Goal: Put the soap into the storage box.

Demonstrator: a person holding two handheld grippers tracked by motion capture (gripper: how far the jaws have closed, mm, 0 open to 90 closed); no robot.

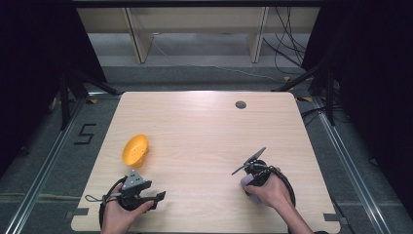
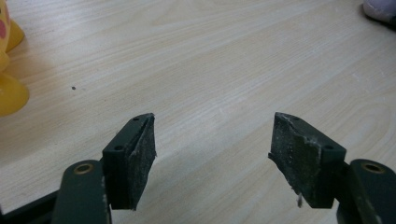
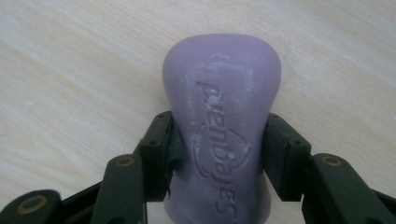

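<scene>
A purple soap-like bar (image 3: 222, 88) with raised lettering lies on the wooden table (image 1: 204, 131), near its front right. My right gripper (image 3: 219, 135) is shut on it, with both pads pressed against its narrow waist. In the high view a hand holds that gripper (image 1: 251, 179) over the purple bar (image 1: 246, 182). My left gripper (image 2: 212, 140) stands open above bare wood with nothing between its pads. It sits near the front left edge (image 1: 158, 196), its jaws towards the right. A yellow toy (image 1: 135, 149) lies just beyond it.
The yellow toy's edge (image 2: 9, 88) shows at the left of the left gripper view, the purple bar (image 2: 380, 9) at its top right. A dark round grommet (image 1: 240, 104) sits near the table's far edge. Cables and frame legs lie on the floor beyond.
</scene>
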